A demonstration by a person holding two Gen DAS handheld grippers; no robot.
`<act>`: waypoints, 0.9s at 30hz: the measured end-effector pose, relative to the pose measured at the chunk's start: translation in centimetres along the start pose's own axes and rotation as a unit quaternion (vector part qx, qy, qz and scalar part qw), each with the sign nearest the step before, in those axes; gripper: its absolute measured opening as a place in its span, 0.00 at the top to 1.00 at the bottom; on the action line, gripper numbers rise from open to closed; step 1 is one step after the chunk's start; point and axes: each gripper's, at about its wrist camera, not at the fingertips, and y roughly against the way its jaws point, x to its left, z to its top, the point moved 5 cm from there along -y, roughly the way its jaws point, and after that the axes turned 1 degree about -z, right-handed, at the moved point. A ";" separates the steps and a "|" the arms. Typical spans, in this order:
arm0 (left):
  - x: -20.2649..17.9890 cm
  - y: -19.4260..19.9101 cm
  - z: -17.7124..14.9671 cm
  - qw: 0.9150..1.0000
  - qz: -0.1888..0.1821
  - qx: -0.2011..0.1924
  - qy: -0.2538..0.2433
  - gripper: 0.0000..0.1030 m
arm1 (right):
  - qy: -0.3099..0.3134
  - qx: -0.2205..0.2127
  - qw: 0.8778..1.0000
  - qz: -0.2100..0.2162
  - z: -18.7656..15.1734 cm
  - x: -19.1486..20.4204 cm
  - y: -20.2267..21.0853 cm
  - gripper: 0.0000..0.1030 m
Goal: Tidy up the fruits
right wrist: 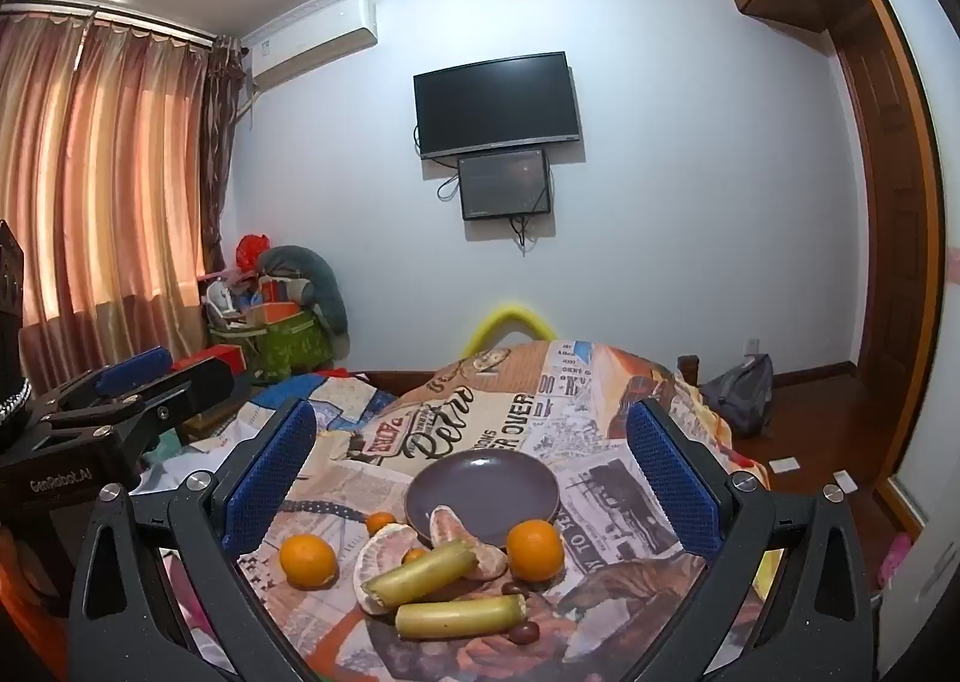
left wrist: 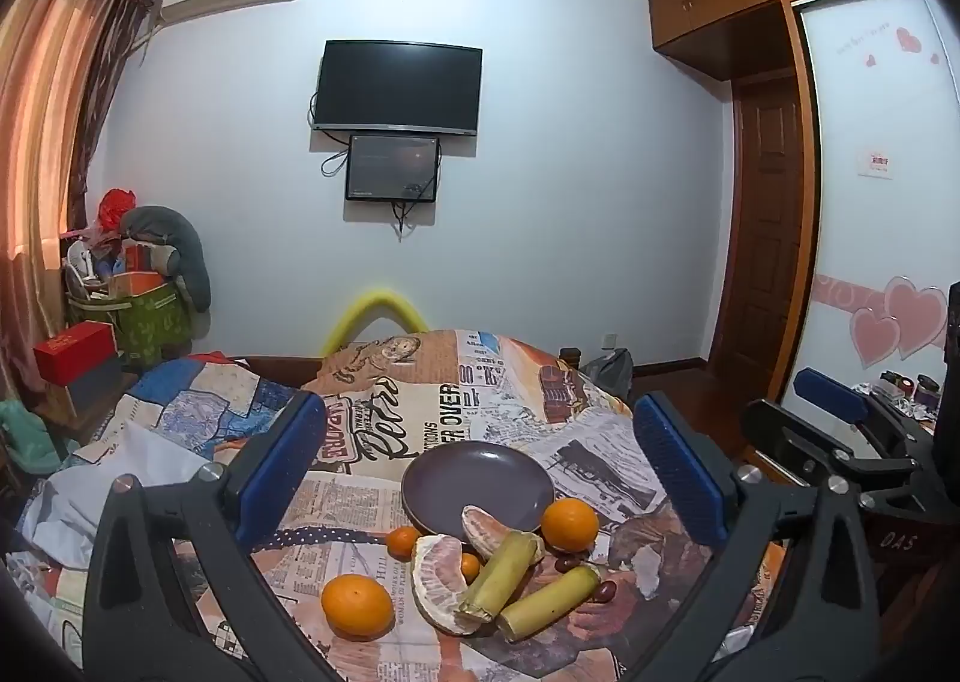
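An empty purple plate (left wrist: 474,478) (right wrist: 480,484) sits on a table covered with a newspaper-print cloth (left wrist: 384,418). In front of it lie two oranges (left wrist: 357,605) (left wrist: 570,524), two peeled pomelo segments (left wrist: 441,583), two sugarcane pieces (left wrist: 503,574) (right wrist: 461,616), small mandarins (left wrist: 403,541) and dark red dates (right wrist: 525,631). One pomelo segment (right wrist: 456,526) leans on the plate's near rim. My left gripper (left wrist: 480,424) hovers open before the pile, holding nothing. My right gripper (right wrist: 471,430) is likewise open and empty, just to the left gripper's right.
A bed with a patchwork cover (left wrist: 198,406) lies left of the table. Boxes and a green bag (left wrist: 156,322) stand in the far left corner by the curtain. Wooden floor and a door (left wrist: 768,238) are to the right.
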 end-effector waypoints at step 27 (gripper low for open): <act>0.0 0.1 0.2 1.000 0.001 -0.004 0.003 0.00 | -0.002 -0.002 1.000 0.002 0.0 0.2 0.1 0.00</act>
